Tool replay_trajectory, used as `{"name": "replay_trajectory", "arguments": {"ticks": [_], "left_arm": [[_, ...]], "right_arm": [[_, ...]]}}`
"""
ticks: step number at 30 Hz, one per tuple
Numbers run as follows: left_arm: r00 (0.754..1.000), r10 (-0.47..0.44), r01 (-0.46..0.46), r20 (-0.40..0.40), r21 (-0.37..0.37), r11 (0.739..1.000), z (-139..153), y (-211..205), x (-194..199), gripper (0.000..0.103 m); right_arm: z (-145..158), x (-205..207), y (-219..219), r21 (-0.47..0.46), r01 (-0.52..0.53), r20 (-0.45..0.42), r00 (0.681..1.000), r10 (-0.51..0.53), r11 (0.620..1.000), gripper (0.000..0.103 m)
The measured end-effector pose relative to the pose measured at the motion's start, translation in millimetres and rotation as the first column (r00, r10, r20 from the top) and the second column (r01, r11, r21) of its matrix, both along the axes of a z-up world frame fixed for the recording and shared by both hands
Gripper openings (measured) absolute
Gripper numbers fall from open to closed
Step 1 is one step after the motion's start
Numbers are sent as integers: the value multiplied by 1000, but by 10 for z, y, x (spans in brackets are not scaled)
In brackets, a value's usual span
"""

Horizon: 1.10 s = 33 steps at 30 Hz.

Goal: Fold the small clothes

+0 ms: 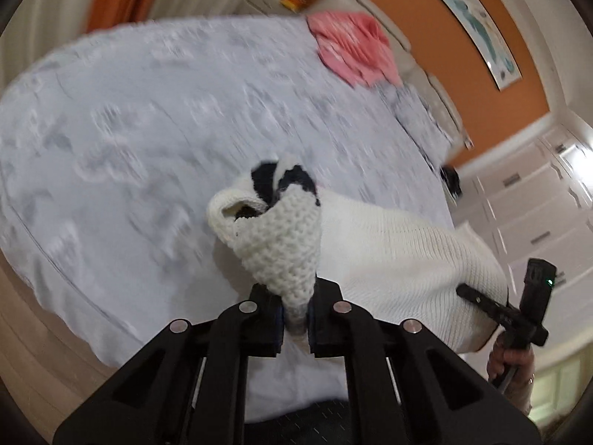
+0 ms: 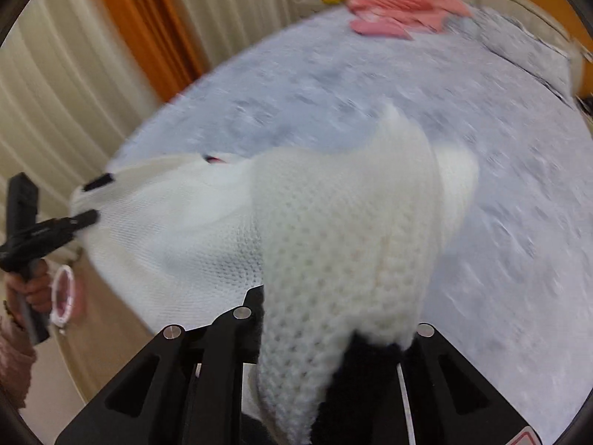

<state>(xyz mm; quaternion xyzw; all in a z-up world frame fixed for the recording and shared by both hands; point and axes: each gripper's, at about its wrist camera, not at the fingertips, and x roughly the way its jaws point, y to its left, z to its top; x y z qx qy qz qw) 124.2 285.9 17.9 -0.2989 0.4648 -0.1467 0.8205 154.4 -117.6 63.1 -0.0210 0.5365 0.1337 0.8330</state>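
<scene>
- The left gripper (image 1: pixel 295 324) occupies the near foreground of the left wrist view. Its fingers (image 1: pixel 265 328) are closed to a narrow gap and clamp a bunched, chunky-knit corner of the white knitted garment (image 1: pixel 389 252).
- From that clamp the knit rises as a cone-shaped fold, with a black patch (image 1: pixel 276 181) showing at its far end.
- The right gripper (image 2: pixel 333 352) fills the near foreground of the right wrist view. Knit fabric drapes over and between its fingers (image 2: pixel 252 319) and hides the gap; how far they stand apart cannot be told, but the fabric is held there.
- A black portion of the garment (image 2: pixel 355 363) sits at the right gripper, just below the white knit.
- The white knitted garment (image 2: pixel 178 237) spans between the two grippers, stretched and raised above the bed. Fine-knit fabric forms the middle part; coarser knit forms the held edges.
- In the left wrist view, the right gripper (image 1: pixel 478 298) enters the garment from the right edge, held by the person's right hand (image 1: pixel 509 361).
- In the right wrist view, the left gripper (image 2: pixel 92 200) grips the garment at the left edge, held by the left hand (image 2: pixel 31 289).
- The bed (image 1: pixel 148 129), with a pale patterned cover, lies beneath the garment. The cover appears motion-blurred.
- A pink garment (image 1: pixel 354 48) lies at the far end of the bed, well apart from the white one.
- Curtains (image 2: pixel 74 74) hang beyond the bed.
</scene>
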Motion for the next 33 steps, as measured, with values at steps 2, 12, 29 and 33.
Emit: {"name": "replay_trajectory", "arguments": {"ticks": [2,12,29,33], "left_arm": [[998,-4,6,-58,27,1000,-214,-168,-93,8],[987,120,-114,-104,64,991,-875,-231,-611,25],[980,-115,117,164,-3,993,487,-1684,-133,10],[925,-357,364,126,-33,931,509,-3050,-242,16]], "right_arm": [[-344,-1,-197,-33,37,-85,996,-40,999,18],[-1399,-377,-1003,98,293,-195,943,-270,951,54],[-1165,-824,-1538,208,442,-115,897,-427,873,58],[-1115,-919,-1775,241,471,-109,882,-458,849,61]]}}
